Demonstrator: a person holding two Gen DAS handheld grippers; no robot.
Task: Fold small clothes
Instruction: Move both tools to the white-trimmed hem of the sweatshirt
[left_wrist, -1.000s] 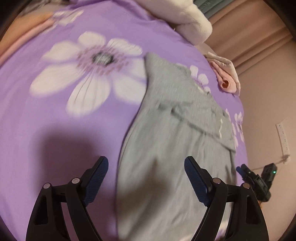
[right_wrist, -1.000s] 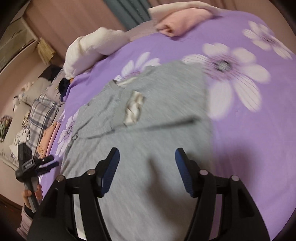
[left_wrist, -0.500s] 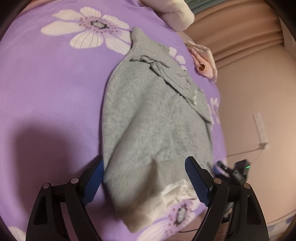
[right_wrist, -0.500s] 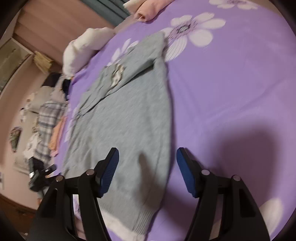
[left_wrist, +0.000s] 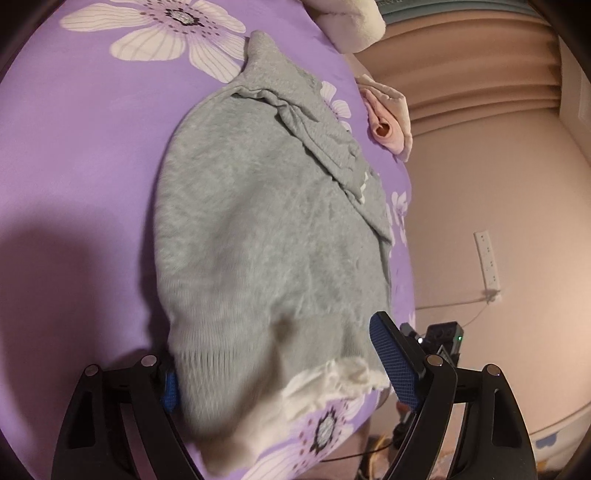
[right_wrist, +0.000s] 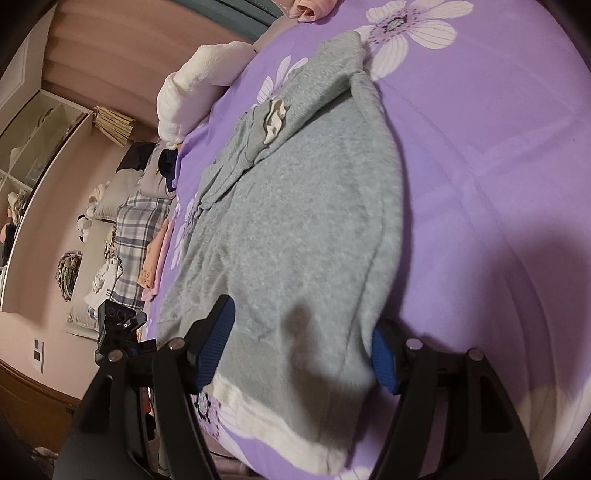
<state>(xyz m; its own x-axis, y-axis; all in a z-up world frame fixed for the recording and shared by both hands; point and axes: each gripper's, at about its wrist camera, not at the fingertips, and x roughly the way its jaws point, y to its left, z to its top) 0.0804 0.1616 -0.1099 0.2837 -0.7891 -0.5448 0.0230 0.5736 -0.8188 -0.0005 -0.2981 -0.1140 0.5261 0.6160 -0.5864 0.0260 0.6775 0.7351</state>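
Now I have both tools at the bottom hem of the grey sweater (left_wrist: 266, 236), which lies flat on the purple flowered bedsheet (left_wrist: 74, 147) with its sleeves folded in near the collar. The left gripper (left_wrist: 284, 369) is wide open, and one corner of the hem passes between its fingers; the left blue pad is half hidden behind the knit. The right gripper (right_wrist: 295, 350) is also wide open around the other corner of the hem, and nothing is pinched yet. The white trim (right_wrist: 258, 417) hangs a little over the edge of the bed.

I think the step is to take both hem corners. To do it well, I should push each tool a bit deeper so that the pads take the grey ribbing and the white trim together, not only the thin trim. I would close both at equal depth, otherwise the fold will come out skewed.
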